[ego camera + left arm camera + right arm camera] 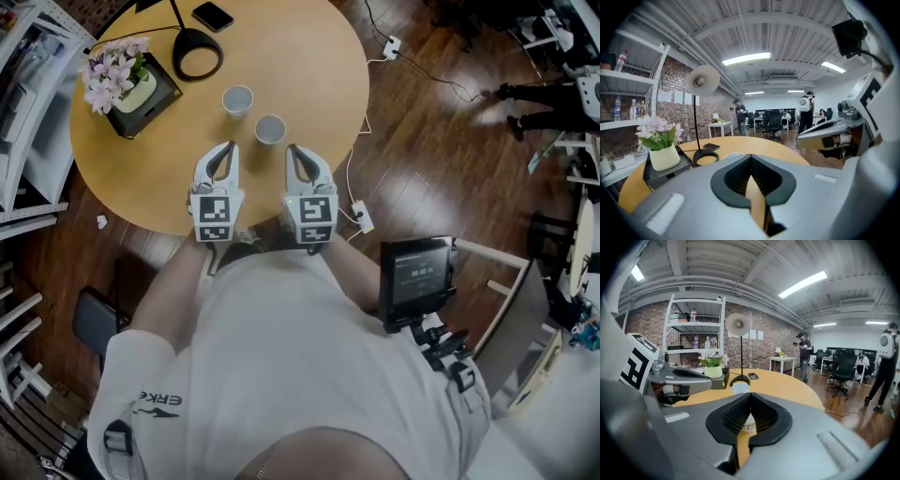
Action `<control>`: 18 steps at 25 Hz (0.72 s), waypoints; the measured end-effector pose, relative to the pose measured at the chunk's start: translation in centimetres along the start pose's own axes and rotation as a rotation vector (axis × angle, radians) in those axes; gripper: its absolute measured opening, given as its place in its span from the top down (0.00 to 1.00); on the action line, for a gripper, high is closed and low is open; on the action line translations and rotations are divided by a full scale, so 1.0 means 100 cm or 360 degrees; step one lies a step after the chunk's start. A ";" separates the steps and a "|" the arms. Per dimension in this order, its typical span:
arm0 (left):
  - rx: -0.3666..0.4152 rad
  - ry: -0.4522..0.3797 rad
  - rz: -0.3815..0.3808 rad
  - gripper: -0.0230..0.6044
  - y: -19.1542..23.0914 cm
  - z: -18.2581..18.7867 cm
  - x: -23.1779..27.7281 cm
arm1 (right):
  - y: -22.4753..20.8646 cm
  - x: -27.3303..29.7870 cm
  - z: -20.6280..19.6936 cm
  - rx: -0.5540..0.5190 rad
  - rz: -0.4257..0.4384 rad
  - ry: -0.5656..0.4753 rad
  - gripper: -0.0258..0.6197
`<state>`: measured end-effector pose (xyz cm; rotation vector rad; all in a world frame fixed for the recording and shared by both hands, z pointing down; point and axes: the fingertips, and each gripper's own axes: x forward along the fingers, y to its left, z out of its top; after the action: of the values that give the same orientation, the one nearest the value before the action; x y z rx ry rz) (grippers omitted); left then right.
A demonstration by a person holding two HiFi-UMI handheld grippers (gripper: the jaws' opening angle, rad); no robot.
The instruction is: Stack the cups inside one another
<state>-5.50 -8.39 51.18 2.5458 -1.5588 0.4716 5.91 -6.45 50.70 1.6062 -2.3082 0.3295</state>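
Observation:
Two white paper cups stand on the round wooden table (309, 66): the far cup (238, 99) and the near cup (270, 129). My left gripper (223, 150) and right gripper (296, 153) hover side by side at the table's near edge, just short of the near cup, both shut and empty. In the right gripper view the near cup (748, 425) shows through the gap behind the shut jaws, and the far cup (740, 388) stands beyond. Over the left gripper's (751, 157) shut jaws only a cup rim (732, 154) peeks out.
At the table's back left are a flower pot (122, 80) on a dark tray, a black lamp base (197, 52) and a phone (213, 16). White shelves (28, 112) stand left of the table. A power strip (361, 216) and cables lie on the wooden floor.

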 end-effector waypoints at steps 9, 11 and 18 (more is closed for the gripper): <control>-0.0066 0.0137 0.0061 0.96 -0.010 -0.039 0.008 | -0.006 0.016 -0.045 0.0038 0.0095 0.0120 0.94; -0.0082 0.0165 0.0076 0.96 -0.012 -0.047 0.009 | -0.008 0.019 -0.054 0.0044 0.0108 0.0148 0.94; -0.0128 0.0264 0.0110 0.96 -0.018 -0.077 0.010 | -0.005 0.035 -0.084 0.0017 0.0183 0.0241 0.91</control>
<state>-5.07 -6.36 58.89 2.3348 -1.5767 0.5986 6.25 -6.70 59.79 1.4044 -2.2906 0.4743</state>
